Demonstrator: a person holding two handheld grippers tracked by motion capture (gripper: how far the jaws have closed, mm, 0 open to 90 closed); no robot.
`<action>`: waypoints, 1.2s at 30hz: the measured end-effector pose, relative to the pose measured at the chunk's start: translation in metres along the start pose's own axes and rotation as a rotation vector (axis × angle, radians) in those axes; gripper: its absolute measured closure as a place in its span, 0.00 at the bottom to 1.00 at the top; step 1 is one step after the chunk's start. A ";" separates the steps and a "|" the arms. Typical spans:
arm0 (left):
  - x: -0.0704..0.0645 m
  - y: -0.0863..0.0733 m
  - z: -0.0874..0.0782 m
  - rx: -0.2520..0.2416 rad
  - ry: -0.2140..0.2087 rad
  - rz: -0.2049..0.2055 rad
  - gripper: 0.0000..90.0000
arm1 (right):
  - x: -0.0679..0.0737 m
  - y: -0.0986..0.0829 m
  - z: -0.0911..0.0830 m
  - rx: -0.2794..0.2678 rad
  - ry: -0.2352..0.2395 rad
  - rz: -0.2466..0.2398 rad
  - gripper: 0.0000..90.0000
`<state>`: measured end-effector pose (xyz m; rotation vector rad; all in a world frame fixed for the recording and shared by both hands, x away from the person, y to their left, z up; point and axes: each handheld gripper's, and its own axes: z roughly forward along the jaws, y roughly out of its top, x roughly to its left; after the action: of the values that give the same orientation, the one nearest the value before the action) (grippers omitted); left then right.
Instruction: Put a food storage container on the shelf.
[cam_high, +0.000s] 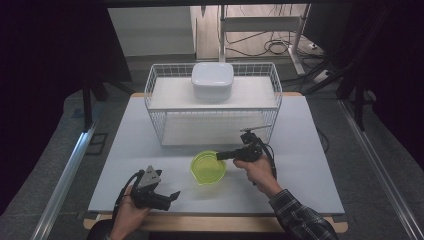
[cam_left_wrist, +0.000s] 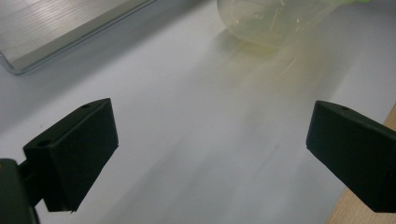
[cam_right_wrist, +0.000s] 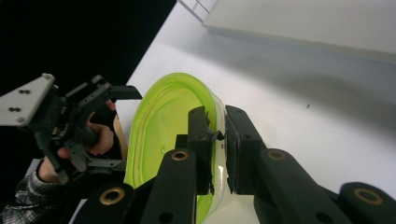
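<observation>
While the white table (cam_high: 310, 150) spreads across the high view, a white wire shelf rack (cam_high: 212, 102) stands at its 12 o'clock end, with a white lidded container (cam_high: 212, 79) on the top shelf. At the table's middle, just toward 6 o'clock from the rack, sits the yellow-green translucent bowl (cam_high: 207, 167). The right gripper (cam_high: 225, 155) reaches in from 3 o'clock of the bowl and its jaws are clamped on the bowl's rim; the right gripper view shows one jaw inside the wall and one outside, pressed close on it (cam_right_wrist: 217, 140). The left gripper (cam_high: 172, 196) rests low at about 8 o'clock from the bowl, apart from it, near the table's front edge. In the left gripper view its jaws stand wide apart with nothing between them, bare tabletop beneath, the bowl (cam_left_wrist: 271, 21) beyond.
</observation>
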<state>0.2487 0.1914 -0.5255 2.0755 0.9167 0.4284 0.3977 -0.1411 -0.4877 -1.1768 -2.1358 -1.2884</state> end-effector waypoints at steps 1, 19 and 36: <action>0.000 0.000 0.000 -0.002 0.000 -0.002 0.02 | 0.001 0.000 -0.002 -0.005 0.005 0.000 0.91; 0.001 0.000 0.001 0.003 0.002 -0.004 0.02 | 0.029 0.016 -0.044 -0.108 0.033 -0.028 0.91; 0.001 -0.001 0.001 0.012 0.000 -0.005 0.02 | 0.055 0.043 -0.070 -0.176 0.036 -0.064 0.91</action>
<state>0.2500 0.1918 -0.5268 2.0833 0.9261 0.4219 0.3947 -0.1658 -0.3919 -1.1512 -2.0841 -1.5411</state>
